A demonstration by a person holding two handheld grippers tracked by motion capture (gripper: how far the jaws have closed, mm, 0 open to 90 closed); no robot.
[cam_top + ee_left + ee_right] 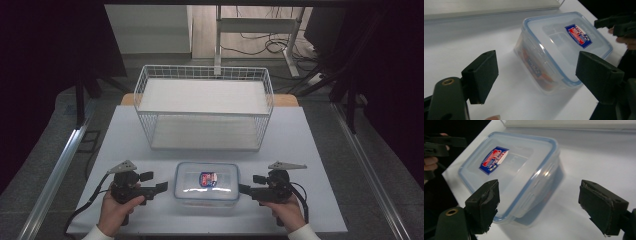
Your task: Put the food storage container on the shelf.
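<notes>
Plastic container (206,184) with a blue-rimmed lid sits on the table (300,150), before the wire basket (205,107). Left gripper (156,188) and right gripper (246,189) flank it, jaws spread wide, touching nothing.

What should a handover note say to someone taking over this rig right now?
Left gripper: open, at the left end of the lidded plastic container, holding nothing.
Right gripper: open, at the container's right end, also holding nothing.
The container sits on the white table, lid on, in front of the white wire basket.
Done: both grippers lined up on either side.
Left: probably grasp and move the container, perhaps to the basket.
</notes>
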